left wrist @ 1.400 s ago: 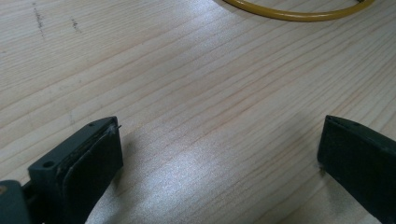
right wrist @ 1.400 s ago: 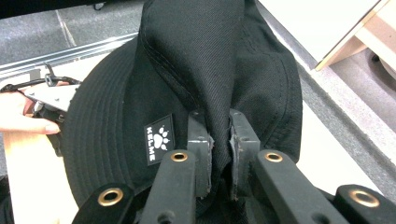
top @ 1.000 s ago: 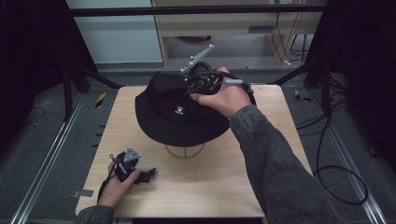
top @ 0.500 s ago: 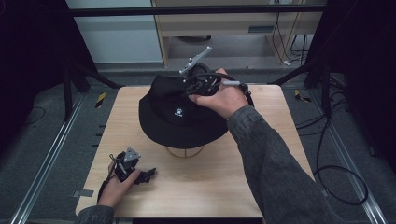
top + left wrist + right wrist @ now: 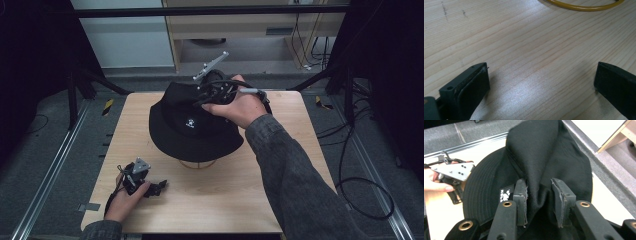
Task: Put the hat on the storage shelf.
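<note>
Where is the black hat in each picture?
High view: the black hat sits mid-table on a yellow ring stand, its crown held by the right gripper.
Left gripper view: no hat here; just the ring at the top edge and the wooden table.
Right gripper view: the hat is in the middle, its crown pinched between the jaws.
Shared landmark: the left gripper, also at the right gripper view's left edge.

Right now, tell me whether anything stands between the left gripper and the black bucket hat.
Nothing visible does. The left gripper rests open on the wooden table, with bare wood between it and the black bucket hat, which the right gripper pinches at its crown.
</note>
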`<state>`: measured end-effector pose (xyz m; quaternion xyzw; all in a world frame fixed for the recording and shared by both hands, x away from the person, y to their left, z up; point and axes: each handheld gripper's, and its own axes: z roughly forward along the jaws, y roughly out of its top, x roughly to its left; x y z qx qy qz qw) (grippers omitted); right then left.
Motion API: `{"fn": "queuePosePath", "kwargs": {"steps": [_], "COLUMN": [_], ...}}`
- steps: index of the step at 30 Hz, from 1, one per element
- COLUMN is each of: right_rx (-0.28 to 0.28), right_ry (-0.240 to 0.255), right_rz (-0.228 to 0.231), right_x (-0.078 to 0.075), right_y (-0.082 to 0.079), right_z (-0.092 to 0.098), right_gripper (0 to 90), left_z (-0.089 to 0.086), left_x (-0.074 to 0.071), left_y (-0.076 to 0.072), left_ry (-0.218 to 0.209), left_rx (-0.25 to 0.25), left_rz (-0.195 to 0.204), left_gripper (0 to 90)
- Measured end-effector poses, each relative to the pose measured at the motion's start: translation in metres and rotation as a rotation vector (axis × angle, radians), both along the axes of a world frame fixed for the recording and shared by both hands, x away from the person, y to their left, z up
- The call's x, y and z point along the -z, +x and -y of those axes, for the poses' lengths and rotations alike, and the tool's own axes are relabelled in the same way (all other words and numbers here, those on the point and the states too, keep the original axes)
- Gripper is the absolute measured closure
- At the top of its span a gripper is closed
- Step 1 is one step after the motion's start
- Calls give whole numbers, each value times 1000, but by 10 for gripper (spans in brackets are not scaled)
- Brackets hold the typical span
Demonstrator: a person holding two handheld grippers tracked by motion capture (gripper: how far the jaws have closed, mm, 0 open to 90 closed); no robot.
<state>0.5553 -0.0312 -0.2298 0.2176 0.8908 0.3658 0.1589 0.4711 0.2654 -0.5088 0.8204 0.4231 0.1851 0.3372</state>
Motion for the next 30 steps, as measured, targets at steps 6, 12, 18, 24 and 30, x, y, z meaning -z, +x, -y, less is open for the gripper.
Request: {"fn": "queuePosePath", "kwargs": {"steps": [6, 12, 18, 24, 30], "right_rx": [6, 9, 19, 20, 20], "right_ry": [8, 19, 27, 35, 38], "right_rz": [1, 0, -3, -8, -4], "right_x": [-2, -4, -3, -4, -6], "right_y": [-3, -7, -10, -12, -15], "right_z": [3, 7, 12, 15, 17], "right_gripper": [584, 538, 504, 498, 492], "left_z": [0, 0, 0, 0, 0], "left_x": [0, 0, 0, 0, 0], "left_y": [0, 0, 0, 0, 0], "left_ry": [2, 2, 2, 2, 1], "left_rx": [1, 1, 1, 1, 1], "left_rz": [1, 1, 1, 1, 1], "left_gripper": [0, 0, 0, 0, 0]}}
